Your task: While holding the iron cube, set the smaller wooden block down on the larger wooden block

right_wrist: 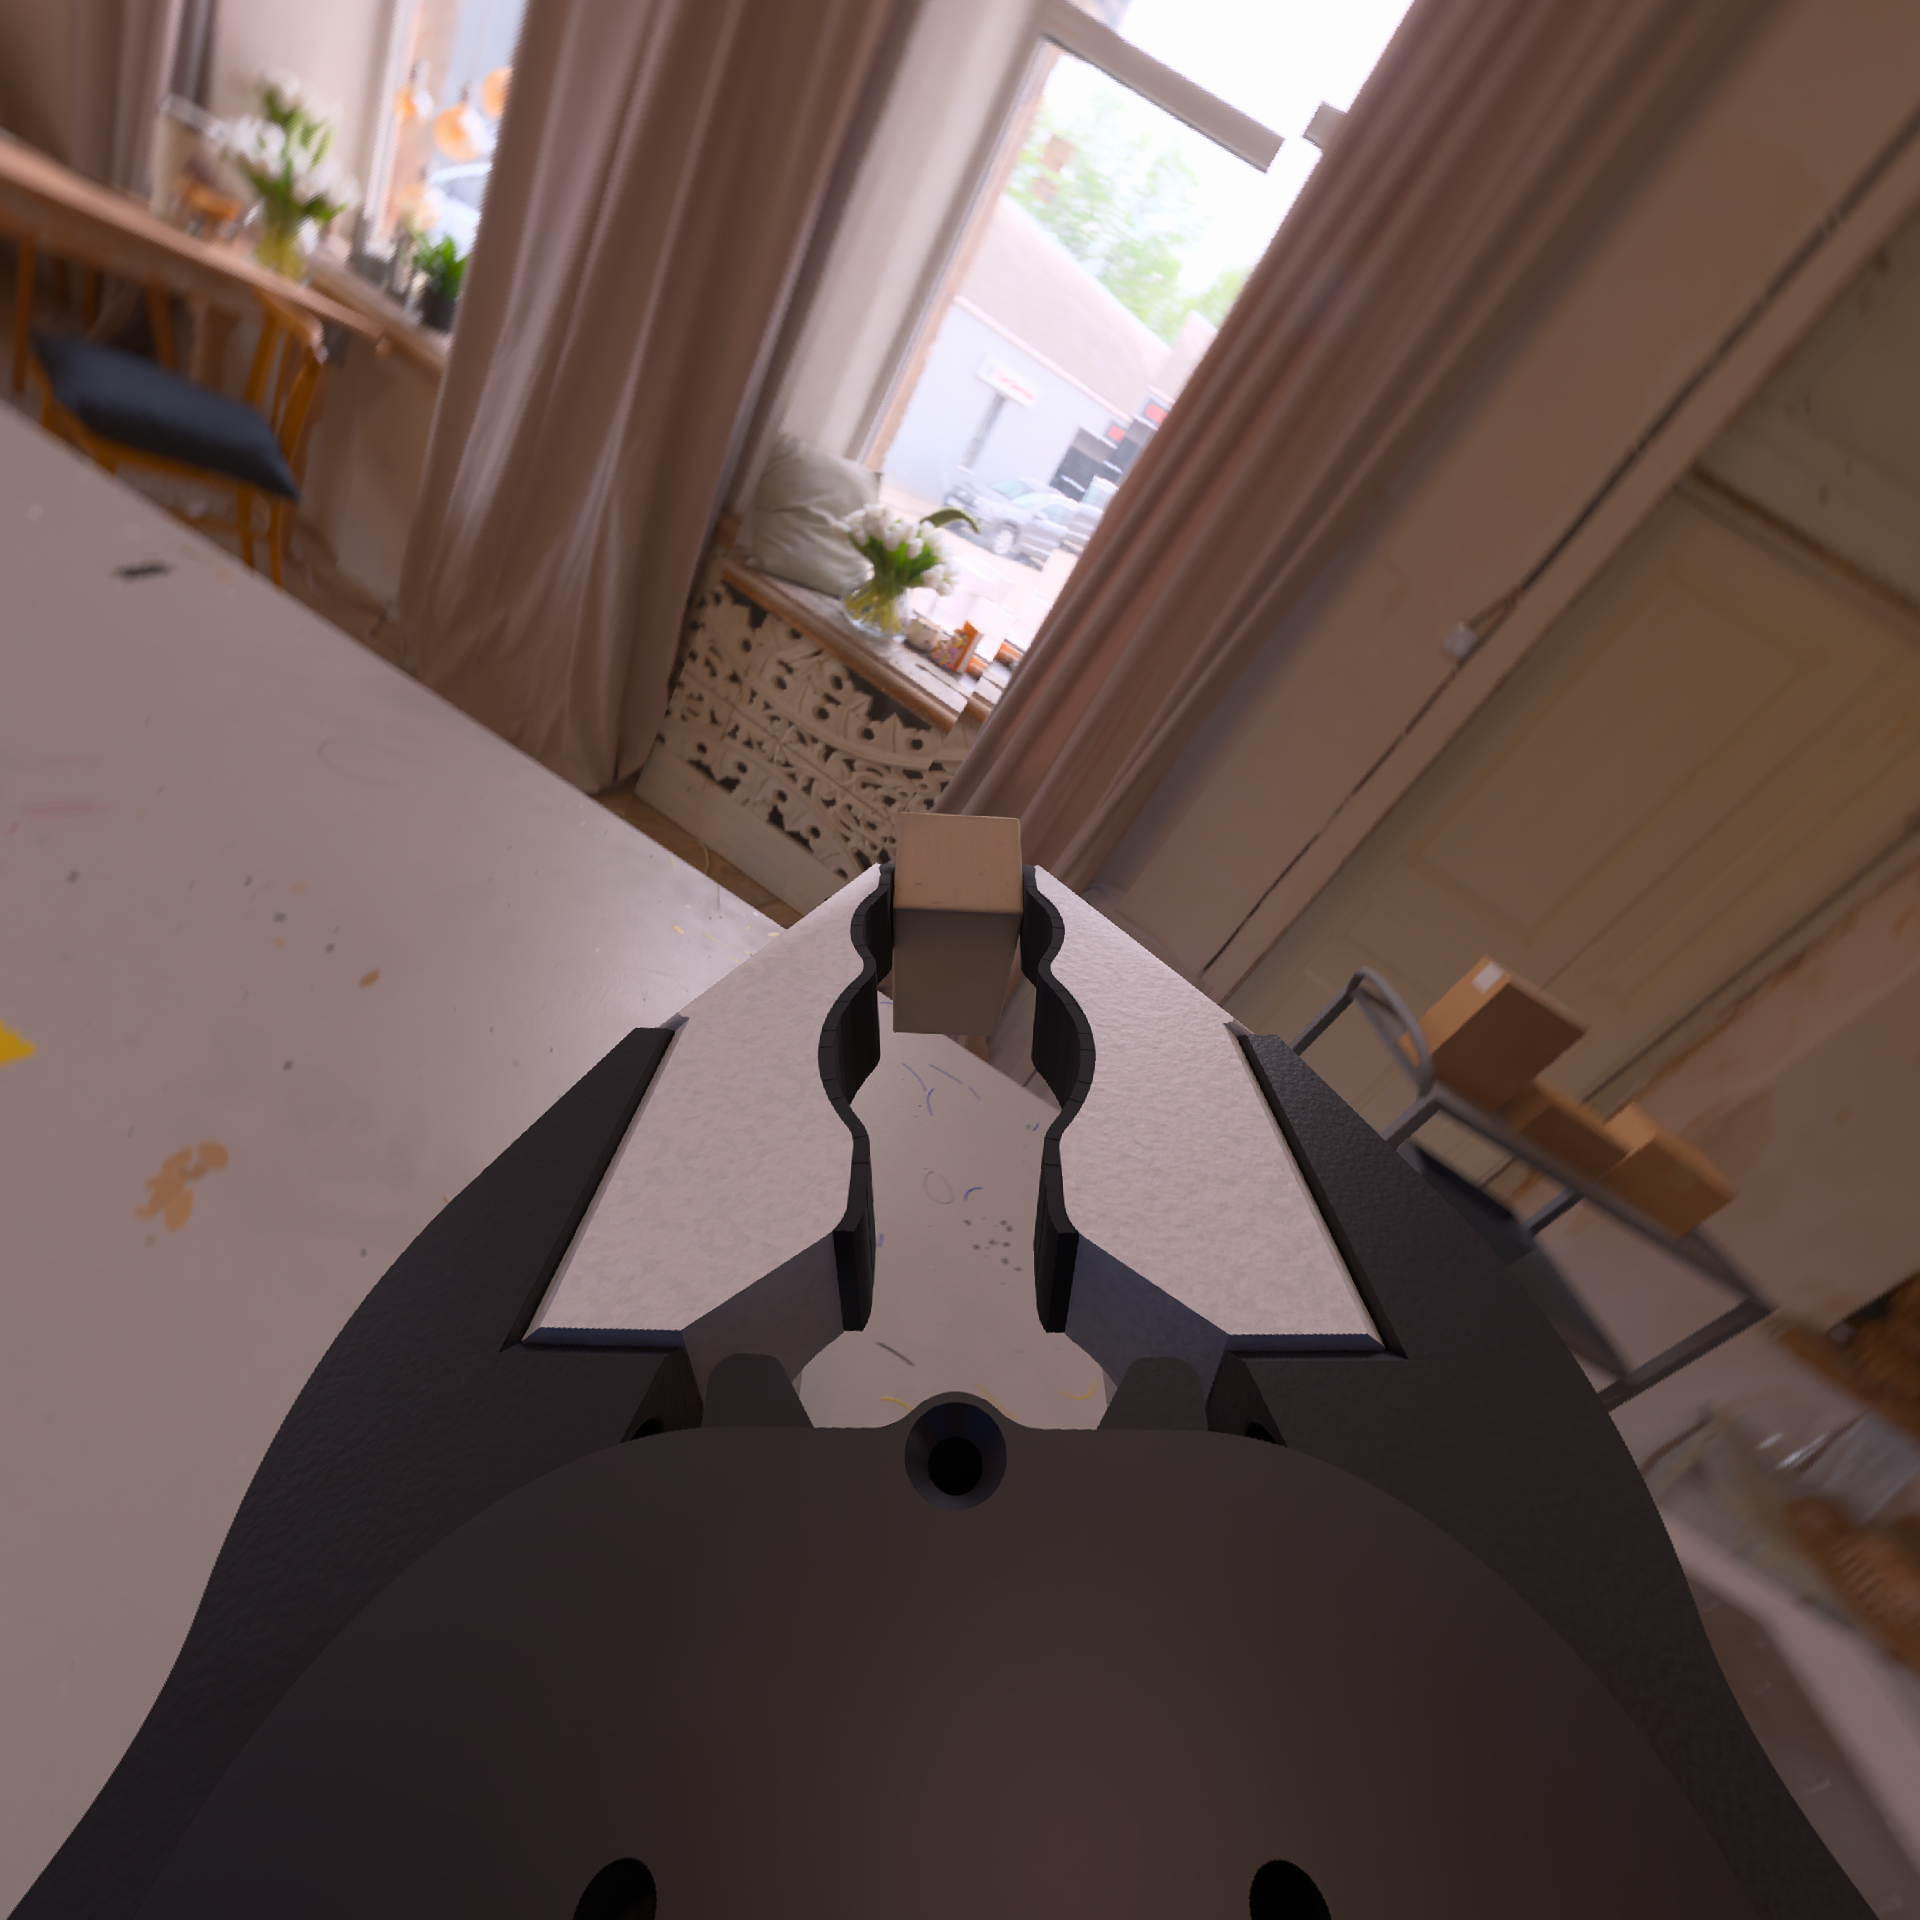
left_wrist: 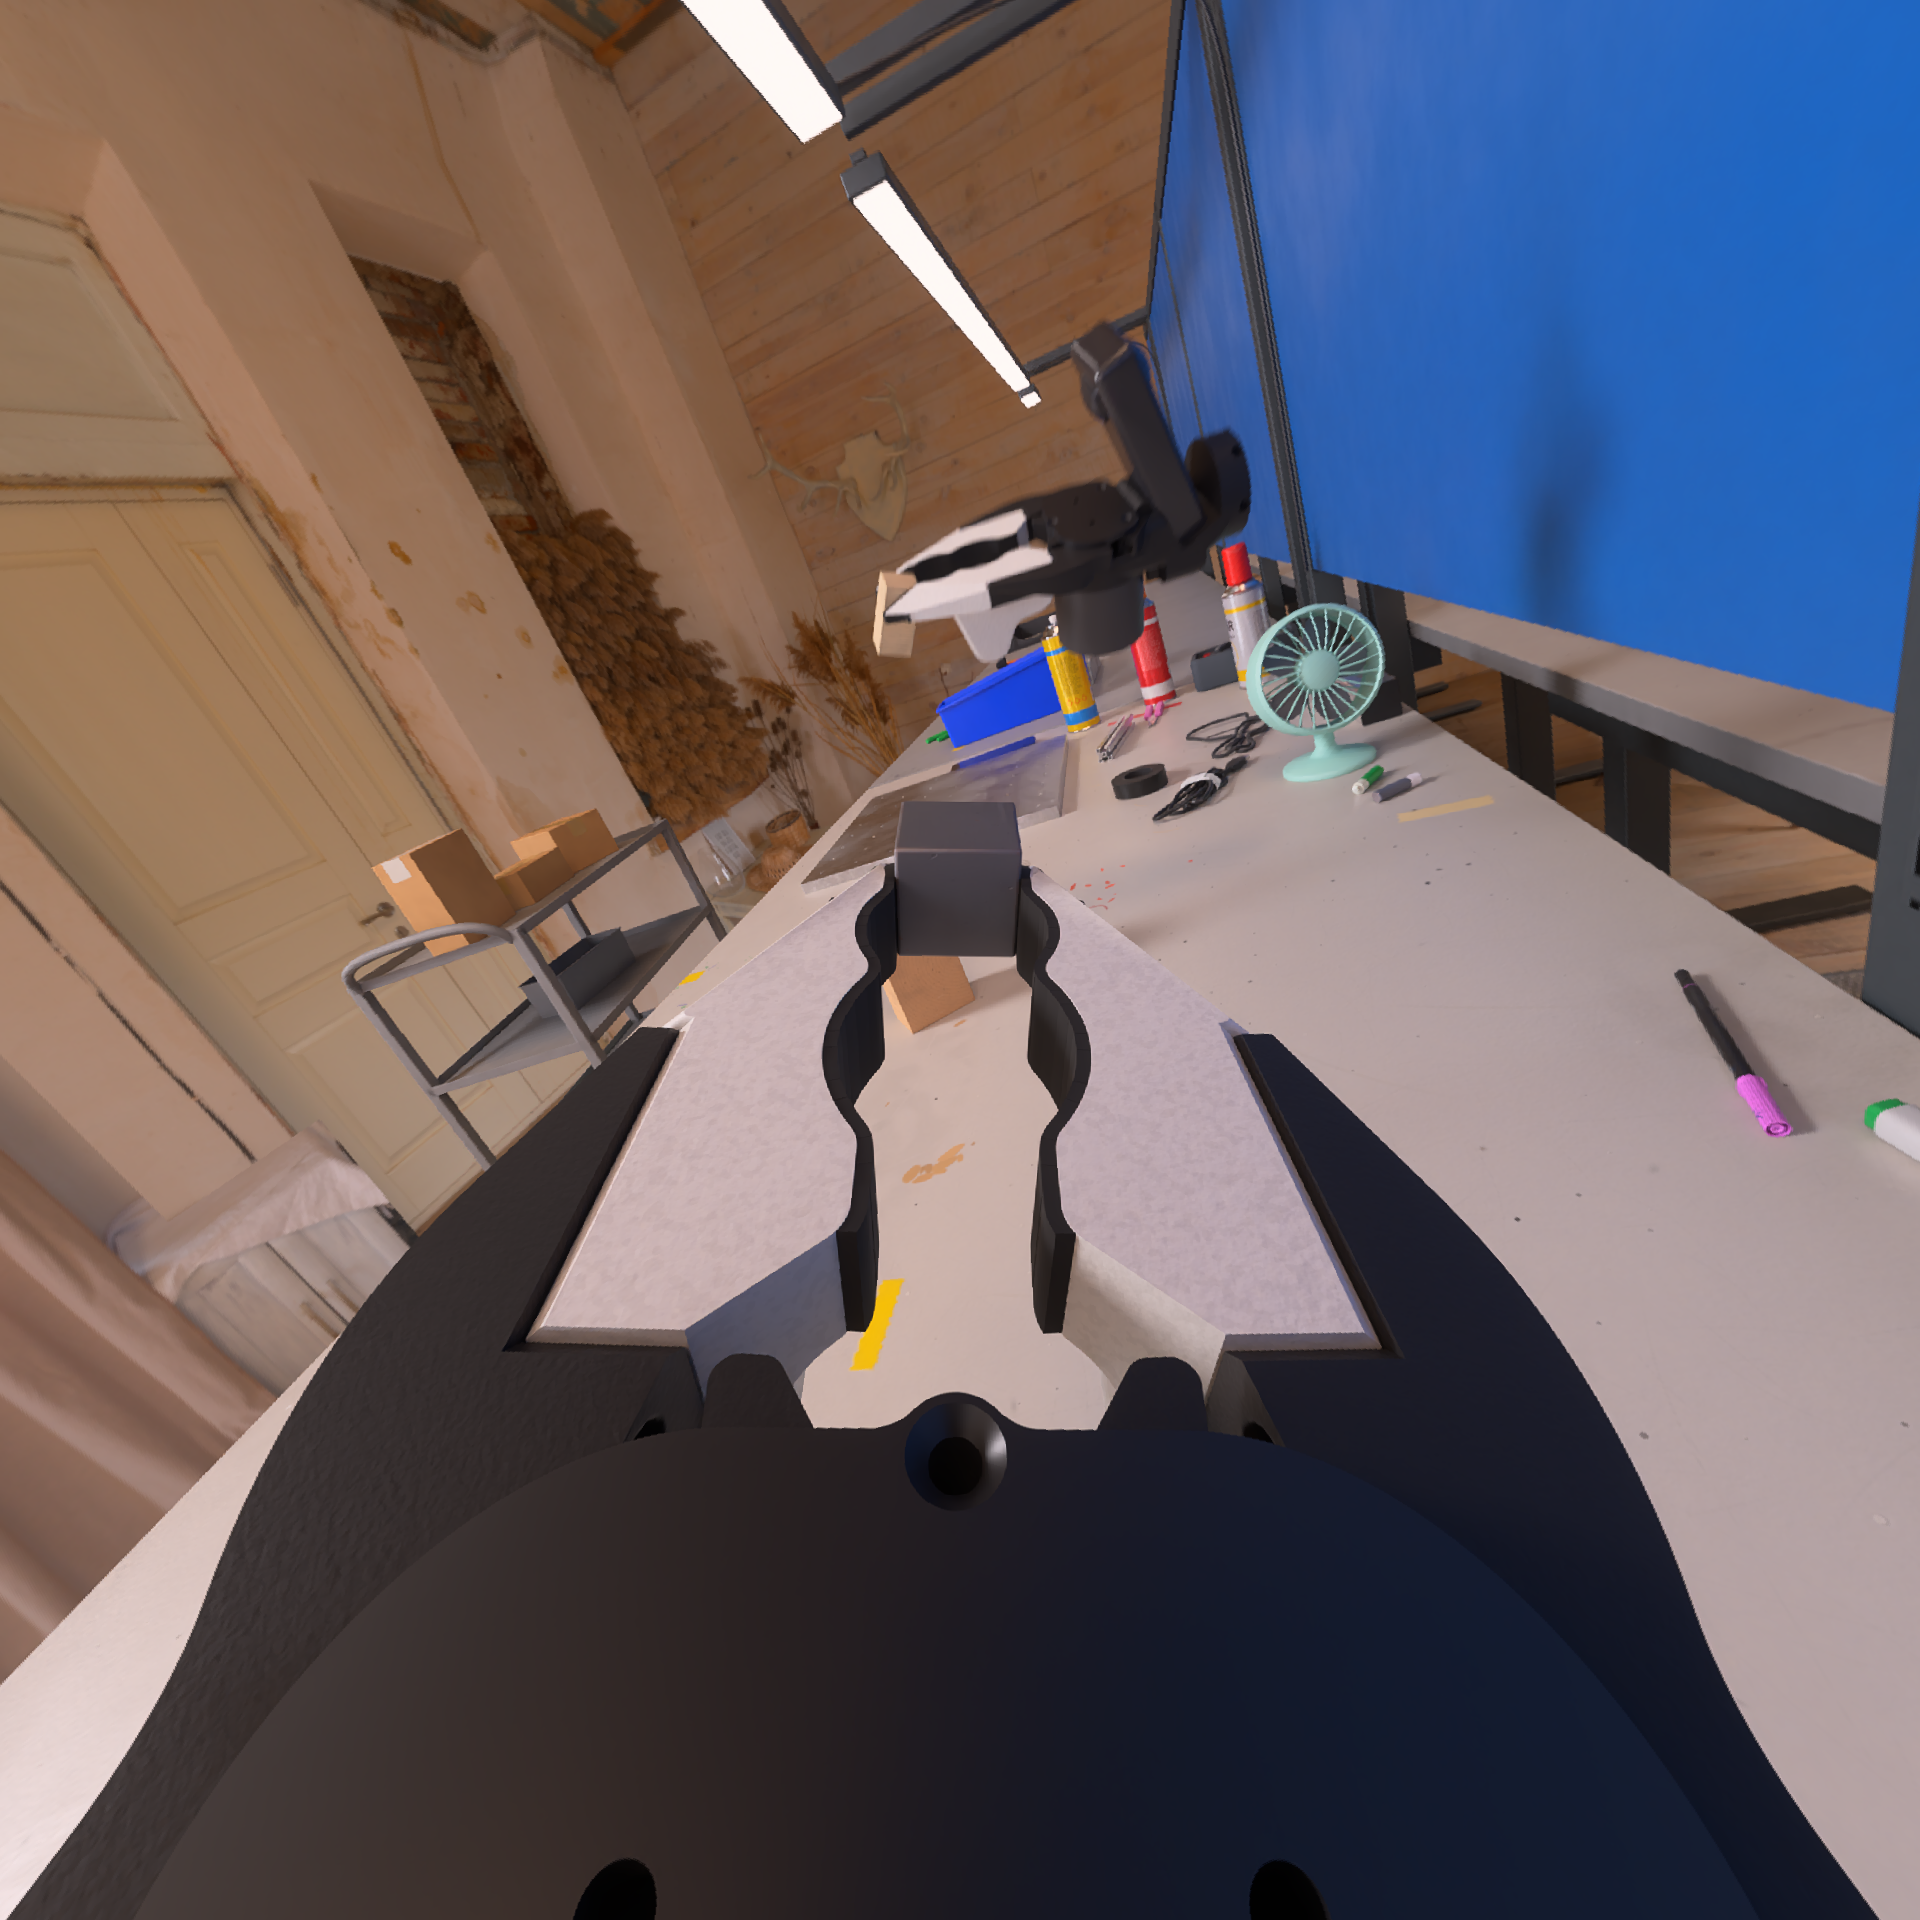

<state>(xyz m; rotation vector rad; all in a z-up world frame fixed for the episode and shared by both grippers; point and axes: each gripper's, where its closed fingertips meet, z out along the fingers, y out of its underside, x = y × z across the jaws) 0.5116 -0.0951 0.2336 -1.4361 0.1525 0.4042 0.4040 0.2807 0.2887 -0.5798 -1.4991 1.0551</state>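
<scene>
While the left gripper [left_wrist: 956, 883] pinches the dark grey iron cube [left_wrist: 956, 878] tight at its fingertips, lifted above the white table [left_wrist: 1351, 1091], the larger wooden block [left_wrist: 928, 992] sits on the table just below the cube, partly hidden. Far off over the table, the right gripper [right_wrist: 956, 904] is up in the air and tilted, squeezing the smaller wooden block [right_wrist: 954, 920] at its tips. That pale block is longer than wide, and its long side hangs down below the fingers.
</scene>
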